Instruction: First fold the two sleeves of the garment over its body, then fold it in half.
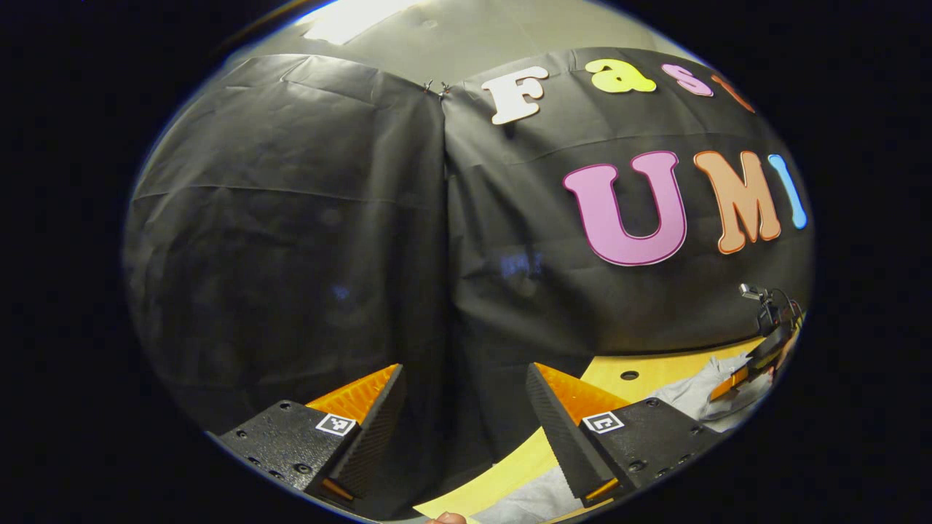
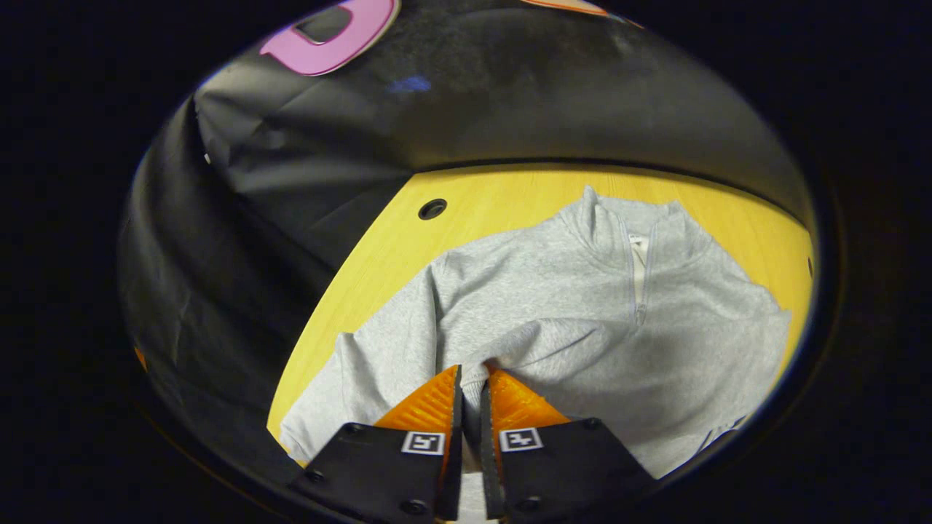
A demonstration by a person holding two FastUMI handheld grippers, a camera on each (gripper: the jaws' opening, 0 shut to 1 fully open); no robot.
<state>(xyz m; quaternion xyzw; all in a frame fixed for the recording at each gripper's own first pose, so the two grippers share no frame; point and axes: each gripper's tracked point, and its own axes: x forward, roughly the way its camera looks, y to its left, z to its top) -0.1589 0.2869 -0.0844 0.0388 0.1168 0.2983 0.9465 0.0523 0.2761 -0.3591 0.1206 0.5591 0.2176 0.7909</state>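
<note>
Garment: a grey zip-neck sweatshirt [image 2: 582, 320] is laid flat on the yellow table [image 2: 502, 196], collar toward the booth wall [image 2: 291, 189].
Sleeve: one sleeve [image 2: 553, 342] is laid across the body, its cuff gripped.
Right gripper [image 2: 470, 378]: its orange fingers are closed almost together, pinching the cuff between them.
Left gripper [image 1: 462, 378]: its fingers are spread wide, nothing is held; it is raised and pointed at the wall.
Surroundings: a round hole [image 2: 432, 209] is seen in the table, left of the shoulder.
Left gripper view: the sweatshirt's edge [image 1: 692, 393] is seen at far right, with the other gripper [image 1: 757, 364] above it.
</note>
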